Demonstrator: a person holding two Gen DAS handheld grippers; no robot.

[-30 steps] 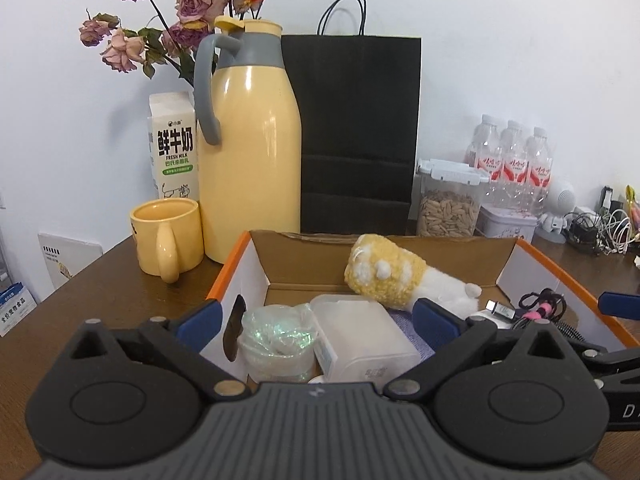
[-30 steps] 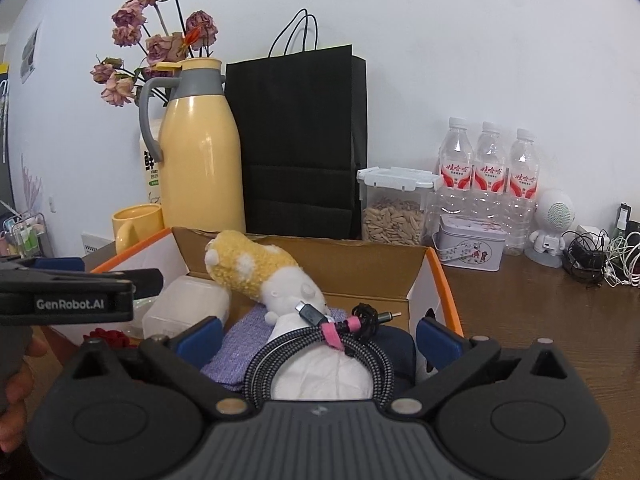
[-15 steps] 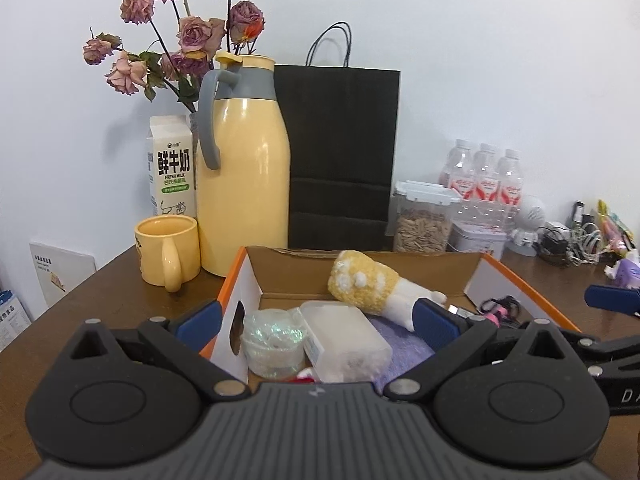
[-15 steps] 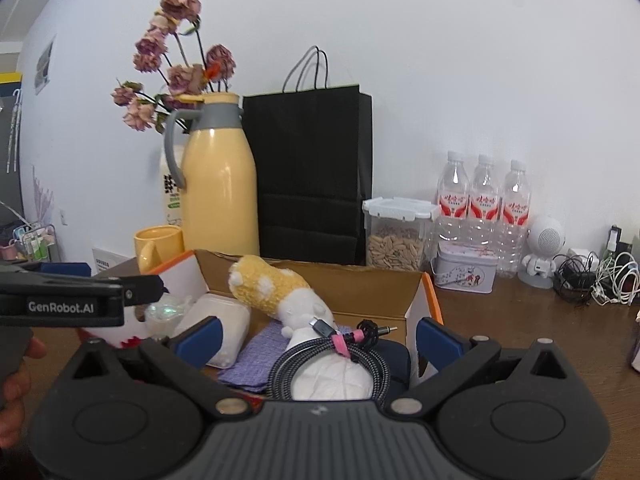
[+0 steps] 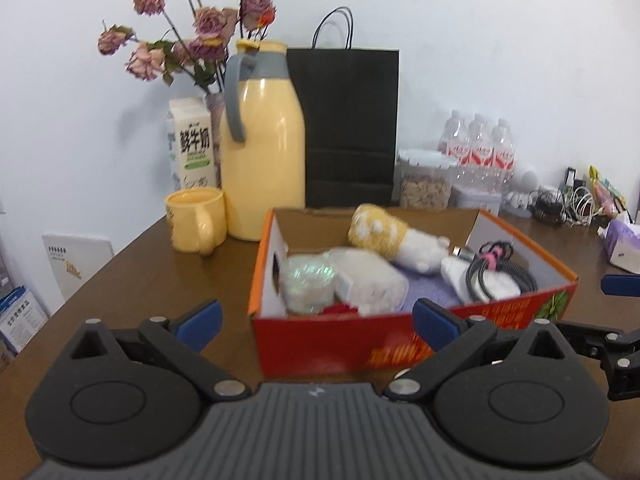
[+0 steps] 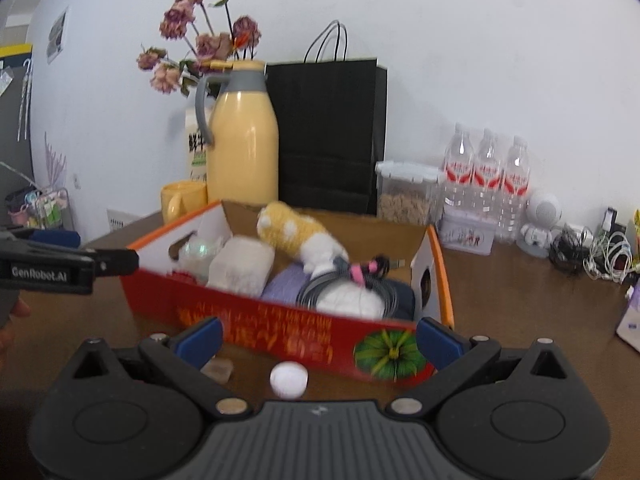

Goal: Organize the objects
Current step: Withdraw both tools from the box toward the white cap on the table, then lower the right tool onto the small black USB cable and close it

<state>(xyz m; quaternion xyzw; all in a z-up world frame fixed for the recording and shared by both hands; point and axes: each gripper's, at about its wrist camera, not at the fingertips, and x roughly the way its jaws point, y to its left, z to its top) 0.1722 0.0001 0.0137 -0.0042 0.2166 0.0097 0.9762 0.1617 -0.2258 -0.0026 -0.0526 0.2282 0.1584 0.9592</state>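
Both claws spread, empty: left gripper (image 5: 316,316), right gripper (image 6: 318,334); red-and-orange cardboard box (image 6: 280,326) centre frame; small white round cap (image 6: 289,380) lower centre, before it.

Ahead of the left gripper's (image 5: 316,316) matt black plastic arms and smooth blue fingertips (image 5: 434,322), the cardboard box (image 5: 340,340) shows a glossy printed red outer wall and raw brown board inside; in it lie a fuzzy knitted yellow-and-white plush (image 5: 384,236), a braided cable coil (image 5: 500,276) and a crinkly, shimmery plastic wrap (image 5: 308,280). Beyond the fingers, the table (image 5: 160,264) is dark, smooth wood; the yellow jug (image 5: 262,148) is glossy, the black bag (image 5: 348,128) matt paper; between the right gripper's (image 6: 318,338) fingers lies a smooth white plastic cap (image 6: 289,378).
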